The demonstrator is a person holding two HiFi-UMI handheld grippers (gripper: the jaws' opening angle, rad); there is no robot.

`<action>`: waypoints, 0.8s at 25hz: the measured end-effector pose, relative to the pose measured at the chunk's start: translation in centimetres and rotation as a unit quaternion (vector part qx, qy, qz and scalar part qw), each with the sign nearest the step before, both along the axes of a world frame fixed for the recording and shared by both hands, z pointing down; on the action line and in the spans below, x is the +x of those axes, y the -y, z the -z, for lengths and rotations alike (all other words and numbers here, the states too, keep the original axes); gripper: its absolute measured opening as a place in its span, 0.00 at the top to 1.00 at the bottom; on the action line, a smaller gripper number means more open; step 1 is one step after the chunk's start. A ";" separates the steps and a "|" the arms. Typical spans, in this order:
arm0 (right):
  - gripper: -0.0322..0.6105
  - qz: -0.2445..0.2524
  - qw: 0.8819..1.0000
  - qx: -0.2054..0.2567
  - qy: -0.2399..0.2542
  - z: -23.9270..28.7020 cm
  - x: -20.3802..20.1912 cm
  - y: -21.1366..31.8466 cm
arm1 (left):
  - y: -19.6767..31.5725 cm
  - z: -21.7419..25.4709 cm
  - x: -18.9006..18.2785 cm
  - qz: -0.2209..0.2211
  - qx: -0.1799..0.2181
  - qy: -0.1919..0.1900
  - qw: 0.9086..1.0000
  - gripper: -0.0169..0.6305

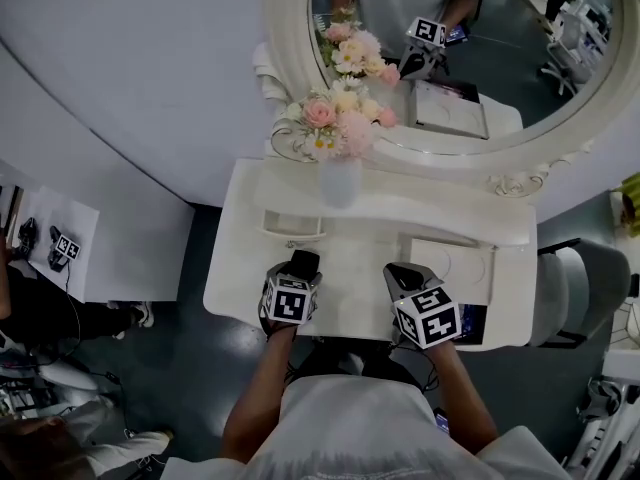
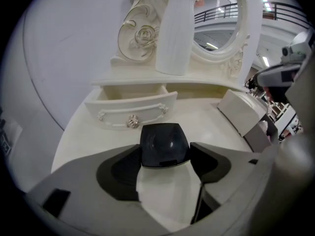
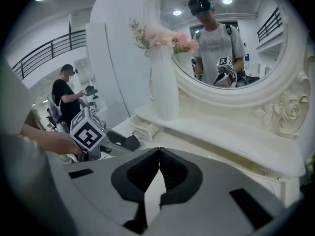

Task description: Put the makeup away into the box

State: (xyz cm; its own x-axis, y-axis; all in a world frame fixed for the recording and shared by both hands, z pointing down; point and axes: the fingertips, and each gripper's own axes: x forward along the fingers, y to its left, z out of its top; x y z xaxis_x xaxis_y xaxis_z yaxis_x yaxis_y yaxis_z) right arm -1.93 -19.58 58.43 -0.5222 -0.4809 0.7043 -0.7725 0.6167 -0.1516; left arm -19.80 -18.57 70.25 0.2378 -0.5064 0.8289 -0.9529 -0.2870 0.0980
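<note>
A black, glossy makeup compact [image 2: 163,137] sits between the jaws of my left gripper [image 2: 166,149], which is shut on it just above the white dressing table [image 2: 202,127]. From the head view the compact [image 1: 304,262] shows dark at the tip of the left gripper [image 1: 298,271]. The white box [image 1: 452,268] lies on the table's right part, ahead of my right gripper [image 1: 401,274]. That right gripper [image 3: 158,152] is shut, its tips touching with nothing between them. The box [image 2: 244,113] appears to the right of the held compact.
A small drawer [image 2: 132,109] stands pulled out under the shelf, just beyond the compact. A white vase of pink flowers [image 1: 340,173] stands on the shelf before the oval mirror [image 1: 470,58]. A grey chair [image 1: 590,288] is at the table's right. A person [image 3: 65,98] stands far left.
</note>
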 end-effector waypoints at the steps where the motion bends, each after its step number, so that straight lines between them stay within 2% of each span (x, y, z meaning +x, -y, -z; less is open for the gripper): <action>1: 0.95 -0.005 1.000 0.001 0.000 0.2 0.5 0.0 | 0.1 0.6 0.7 -0.007 0.006 -0.007 1.000 0.45; 5: 0.95 -0.031 0.999 0.010 0.000 0.9 3.1 -0.2 | 0.4 3.2 4.7 -0.047 0.025 -0.041 0.998 0.45; 9: 0.95 -0.066 0.998 0.018 -0.003 1.4 6.1 -1.0 | -0.1 5.8 10.2 -0.123 0.040 -0.069 0.989 0.45; 16: 0.95 -0.151 0.988 0.022 -0.006 1.9 12.2 -3.4 | -2.9 8.0 20.6 -0.263 0.046 -0.102 0.958 0.45; 20: 0.95 -0.197 0.980 0.025 -0.010 2.0 15.4 -5.2 | -4.7 8.1 24.8 -0.320 0.043 -0.109 0.940 0.45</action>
